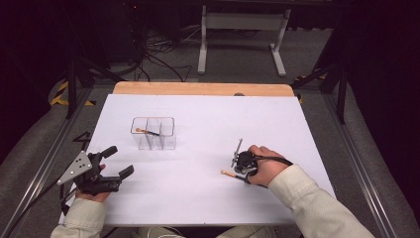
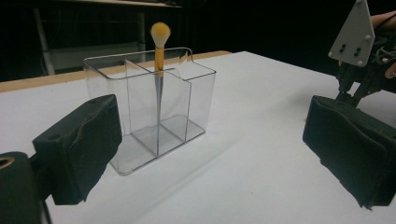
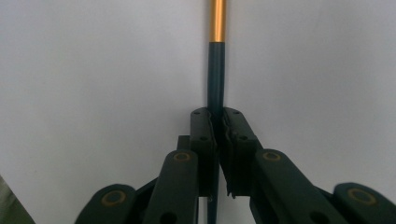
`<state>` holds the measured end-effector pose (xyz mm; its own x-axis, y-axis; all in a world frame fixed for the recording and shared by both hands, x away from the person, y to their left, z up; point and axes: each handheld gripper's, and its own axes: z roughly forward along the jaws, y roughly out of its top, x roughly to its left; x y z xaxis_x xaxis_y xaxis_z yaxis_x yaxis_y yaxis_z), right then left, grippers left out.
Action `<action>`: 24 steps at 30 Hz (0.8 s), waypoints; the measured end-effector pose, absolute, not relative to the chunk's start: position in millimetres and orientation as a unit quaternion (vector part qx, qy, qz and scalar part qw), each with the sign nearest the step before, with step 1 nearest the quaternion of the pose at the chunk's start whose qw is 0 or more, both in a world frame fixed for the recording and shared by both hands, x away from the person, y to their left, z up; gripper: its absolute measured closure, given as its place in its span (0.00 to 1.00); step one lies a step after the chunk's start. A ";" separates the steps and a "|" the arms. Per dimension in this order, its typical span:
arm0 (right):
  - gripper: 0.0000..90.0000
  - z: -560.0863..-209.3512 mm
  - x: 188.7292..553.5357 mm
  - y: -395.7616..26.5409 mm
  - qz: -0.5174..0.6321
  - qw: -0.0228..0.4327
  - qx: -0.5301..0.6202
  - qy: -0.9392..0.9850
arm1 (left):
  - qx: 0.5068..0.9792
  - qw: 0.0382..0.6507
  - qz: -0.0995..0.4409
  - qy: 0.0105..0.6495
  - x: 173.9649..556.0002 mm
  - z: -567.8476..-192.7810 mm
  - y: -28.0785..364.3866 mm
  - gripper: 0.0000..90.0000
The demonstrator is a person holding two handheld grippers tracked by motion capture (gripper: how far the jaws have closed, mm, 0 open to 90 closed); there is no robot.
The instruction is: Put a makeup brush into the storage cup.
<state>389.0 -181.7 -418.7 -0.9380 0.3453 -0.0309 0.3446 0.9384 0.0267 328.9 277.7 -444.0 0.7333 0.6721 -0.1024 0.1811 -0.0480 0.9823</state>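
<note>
Brush (image 3: 216, 74) lies on the white table (image 1: 198, 188) at the near right, its dark handle clamped between the jaws of the right gripper (image 1: 241, 167), which are pressed tight on it; the gold band and tip (image 1: 228, 173) stick out to the left. Left gripper (image 1: 119, 161) rests at the near left edge, jaws spread wide, nothing between them. A clear organiser (image 1: 153, 133) stands left of centre, well apart from both, with a second brush (image 2: 159, 51) upright inside.
</note>
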 end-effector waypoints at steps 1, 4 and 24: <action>0.93 -418.8 388.5 -181.3 0.010 0.019 0.176 0.984 | 0.696 0.618 0.198 0.306 328.9 -444.0 277.6 0.06; 0.94 -418.4 387.5 -180.8 0.008 0.022 0.175 0.984 | 0.695 0.620 0.197 0.306 329.1 -444.1 276.9 0.06; 0.94 -392.1 375.5 -189.9 0.155 0.071 0.196 0.966 | 0.691 0.633 0.173 0.302 332.9 -436.5 263.2 0.04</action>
<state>375.5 -189.9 -392.1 -0.9130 0.4007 -0.0764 0.3567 0.8751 0.3270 332.9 263.2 -436.5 0.7580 0.6363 -0.1435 0.1988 -0.0158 0.9799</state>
